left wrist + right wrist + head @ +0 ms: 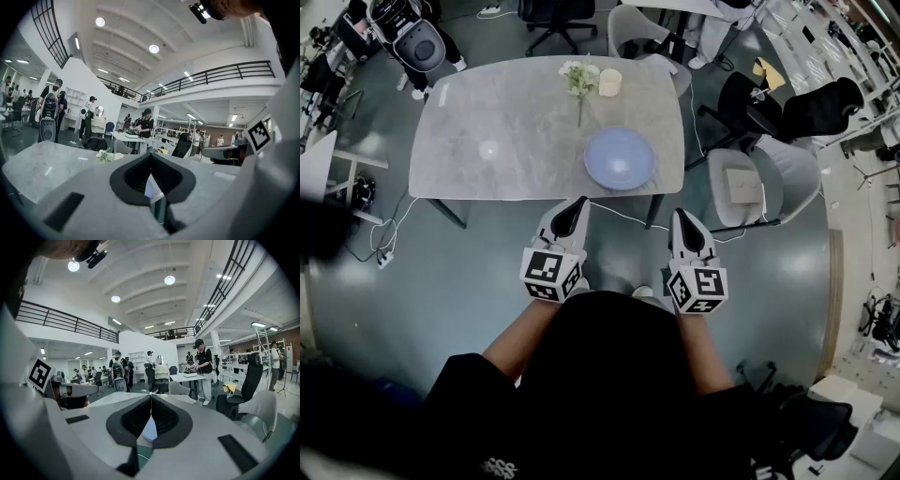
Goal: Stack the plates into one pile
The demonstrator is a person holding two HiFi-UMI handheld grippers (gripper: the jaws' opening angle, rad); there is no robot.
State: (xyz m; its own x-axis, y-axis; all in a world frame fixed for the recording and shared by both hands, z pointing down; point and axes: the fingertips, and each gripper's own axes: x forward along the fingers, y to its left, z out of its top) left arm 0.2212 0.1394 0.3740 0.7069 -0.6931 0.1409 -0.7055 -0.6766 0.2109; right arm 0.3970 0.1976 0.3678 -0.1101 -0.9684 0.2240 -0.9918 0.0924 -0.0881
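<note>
Head view: high up, facing steeply down on the table [469, 122] from well above, with the left gripper [578, 204] and right gripper [680, 216] low in its field. Left gripper view, right gripper view: each camera sits close behind its own jaws, facing almost level over the table's near edge. All 3 views share the table and the blue plate [620, 157], a sliver past the jaw tips in the 2 gripper views.
</note>
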